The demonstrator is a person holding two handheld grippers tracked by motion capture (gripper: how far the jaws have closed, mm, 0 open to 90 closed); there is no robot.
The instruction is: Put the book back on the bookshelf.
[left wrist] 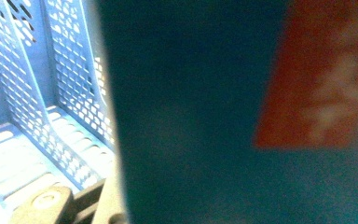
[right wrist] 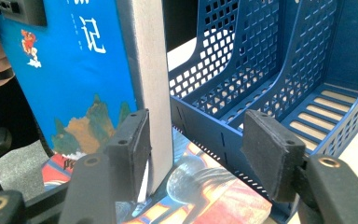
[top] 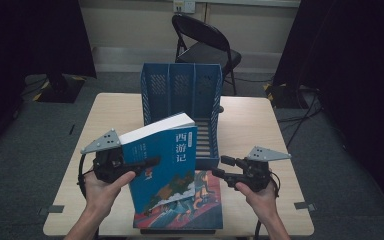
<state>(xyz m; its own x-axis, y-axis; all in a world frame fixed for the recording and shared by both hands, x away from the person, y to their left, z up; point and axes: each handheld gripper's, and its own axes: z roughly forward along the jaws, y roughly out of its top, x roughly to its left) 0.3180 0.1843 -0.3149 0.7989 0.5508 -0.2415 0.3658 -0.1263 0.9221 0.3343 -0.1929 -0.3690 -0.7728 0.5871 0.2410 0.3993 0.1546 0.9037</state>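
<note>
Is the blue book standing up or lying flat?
Standing, tilted: the left gripper clamps the blue book, its lower edge on the flat book.

Two books: one upright (top: 162,165), one flat (top: 200,205). One file rack (top: 180,90), three compartments. Two grippers (top: 145,162) (top: 219,167). One chair (top: 205,42).

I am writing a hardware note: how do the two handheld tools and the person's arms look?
Both the left tool and the right tool are black, each topped by a grey three-cornered plate with small holes. A black cable trails from each. The right tool's pads are flat, dark and rectangular, with brass-coloured rivets. Forearms are bare, sleeveless.
</note>
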